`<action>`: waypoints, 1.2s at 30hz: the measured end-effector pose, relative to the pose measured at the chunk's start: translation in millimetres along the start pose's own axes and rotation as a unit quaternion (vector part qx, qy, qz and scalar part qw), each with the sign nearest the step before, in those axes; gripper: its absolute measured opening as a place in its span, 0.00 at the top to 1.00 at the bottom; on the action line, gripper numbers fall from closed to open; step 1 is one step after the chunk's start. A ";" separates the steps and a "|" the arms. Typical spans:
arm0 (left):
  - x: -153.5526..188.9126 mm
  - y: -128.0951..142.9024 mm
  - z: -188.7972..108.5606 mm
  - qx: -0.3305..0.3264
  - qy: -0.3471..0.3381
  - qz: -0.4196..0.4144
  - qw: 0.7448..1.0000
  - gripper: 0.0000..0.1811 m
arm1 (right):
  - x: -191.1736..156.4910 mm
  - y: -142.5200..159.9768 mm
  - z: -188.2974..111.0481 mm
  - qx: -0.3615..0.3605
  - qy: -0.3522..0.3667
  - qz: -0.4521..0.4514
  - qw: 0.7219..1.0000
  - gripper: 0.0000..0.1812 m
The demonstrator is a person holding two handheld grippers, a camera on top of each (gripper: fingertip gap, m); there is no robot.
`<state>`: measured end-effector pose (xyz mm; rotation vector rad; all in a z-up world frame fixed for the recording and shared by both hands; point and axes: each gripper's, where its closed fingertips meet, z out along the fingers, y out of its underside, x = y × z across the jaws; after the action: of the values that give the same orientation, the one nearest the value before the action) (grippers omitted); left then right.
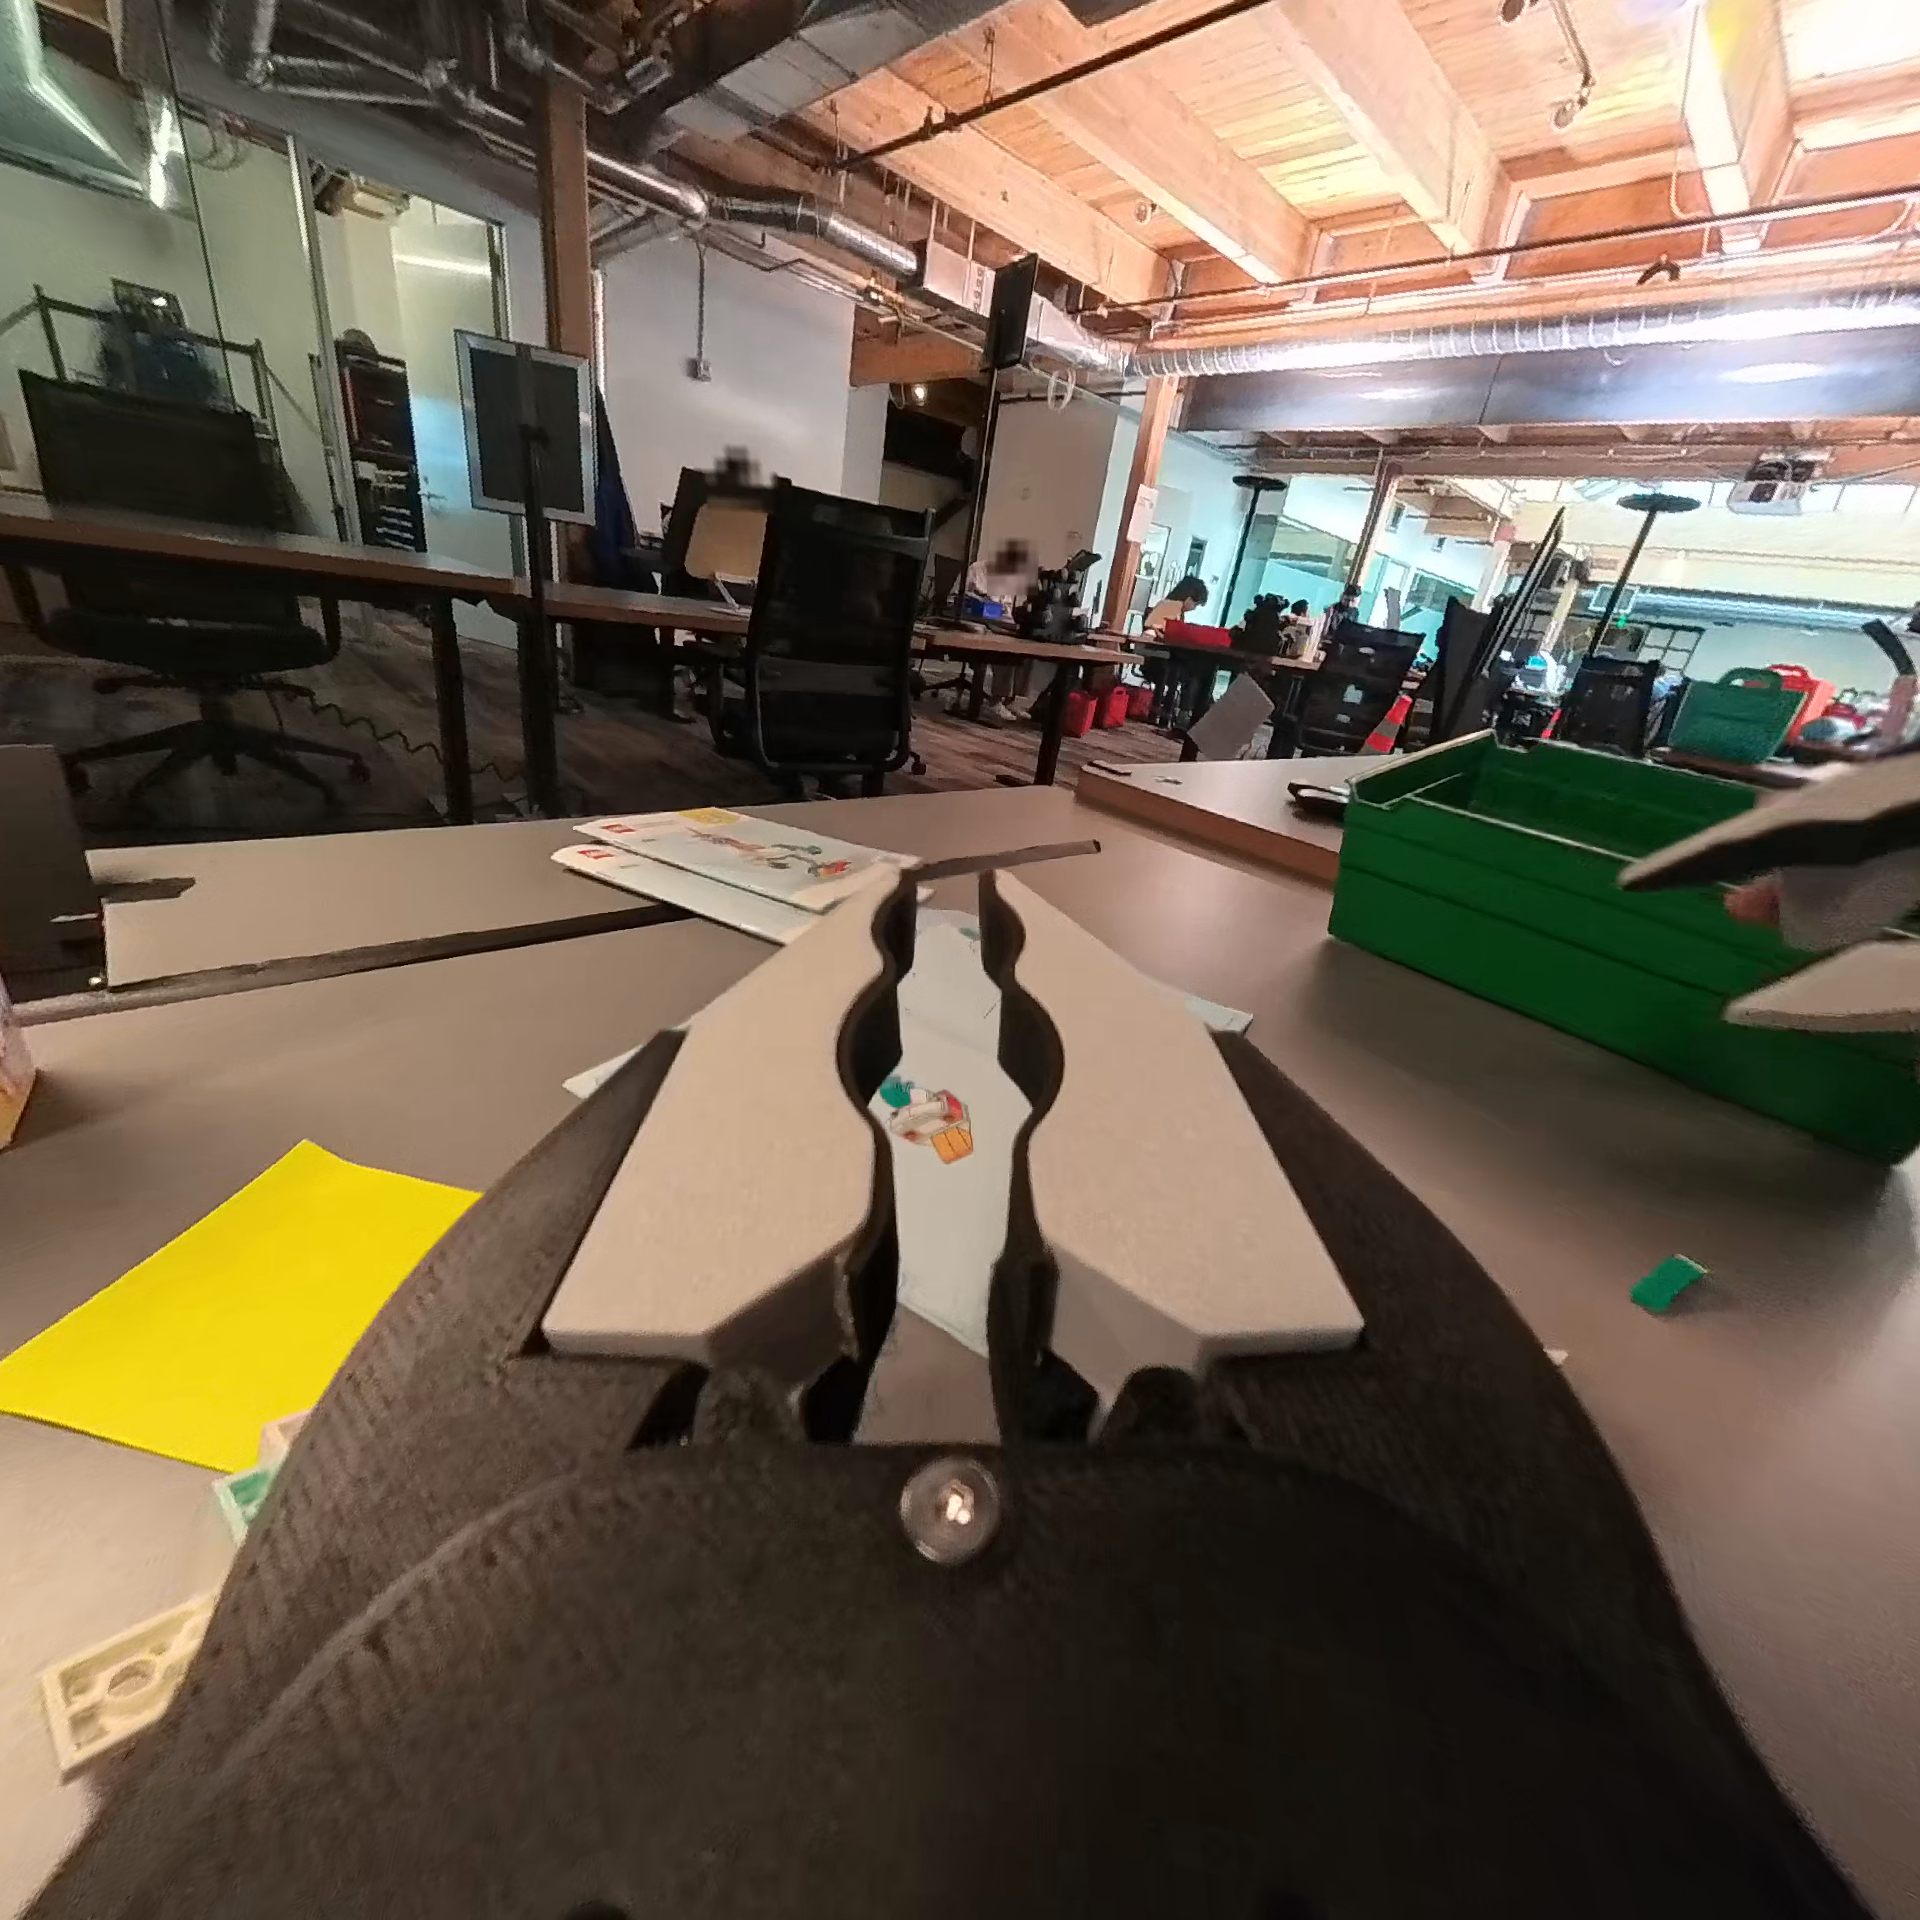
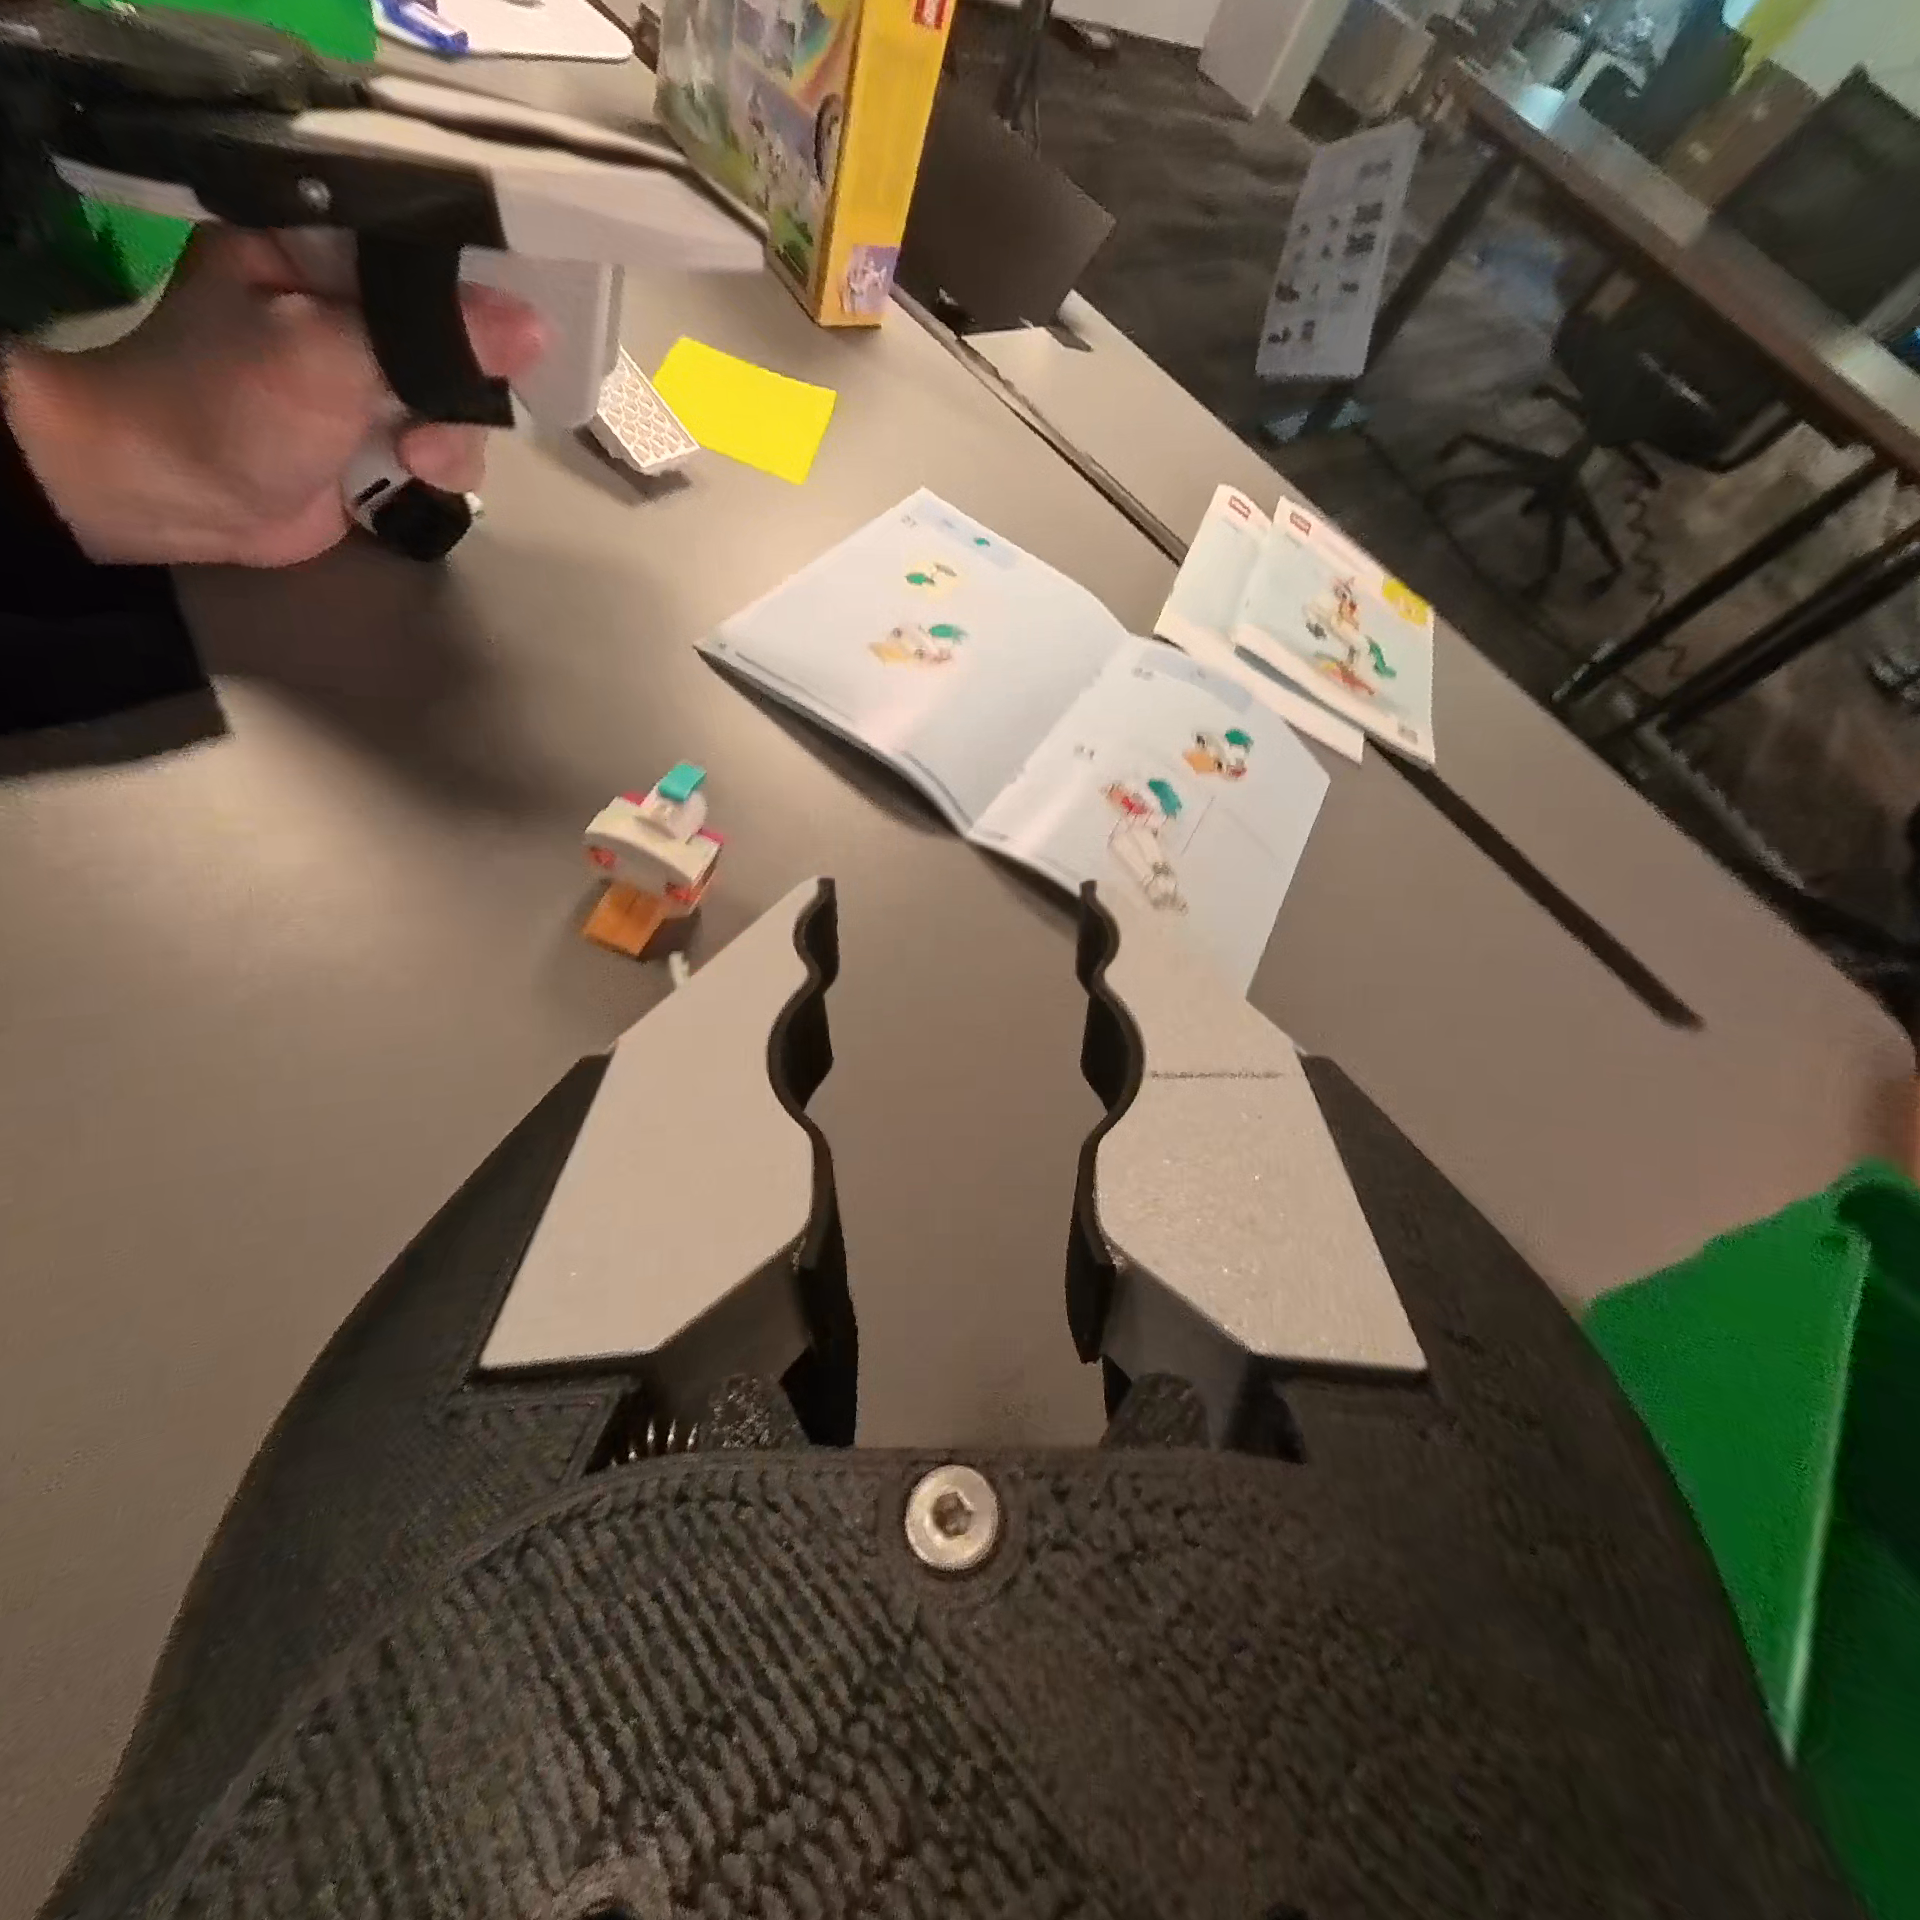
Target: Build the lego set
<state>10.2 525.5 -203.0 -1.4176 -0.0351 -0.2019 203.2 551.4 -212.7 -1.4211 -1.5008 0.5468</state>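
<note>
Near the left edge of the tabletop: a yellow sheet lying flat, with a few pale flat lego plates just beside its near corner. Toward the far left corner, a yellow lego box standing upright. Over that side, held in a hand, the left gripper, fingers nearly closed with only a narrow slit between the tips, nothing gripped. Toward the middle, well clear of both grippers, the small lego model in white, red and orange with a teal piece on top, upright on the bare surface. Just right of it, an open instruction booklet lying flat. Beyond that, near the far edge, two closed booklets overlapping. Low above the middle near part, the right gripper, fingers parted wide, empty, bare tabletop showing in the gap. Further right, one small green piece alone on the surface, possibly a lego plate, too blurred to tell. At the right edge, a green bin.
</note>
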 end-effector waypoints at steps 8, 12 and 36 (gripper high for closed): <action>11.1 -7.7 -16.9 0.020 -0.022 0.018 0.999 0.96 | -27.9 56.9 -17.9 -0.040 -0.010 0.138 0.990 0.74; 21.0 -13.7 -31.1 0.034 -0.025 0.036 0.998 0.95 | -36.1 89.4 -20.6 -0.100 -0.034 0.144 0.984 0.77; 19.1 -5.8 -87.7 -0.010 -0.065 0.129 0.989 0.99 | -45.7 -94.3 26.1 0.327 0.149 -0.006 0.933 0.95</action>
<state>19.6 436.2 -208.1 -1.4395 0.0431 0.1046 127.1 495.4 -160.4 -0.9152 -0.9513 0.7058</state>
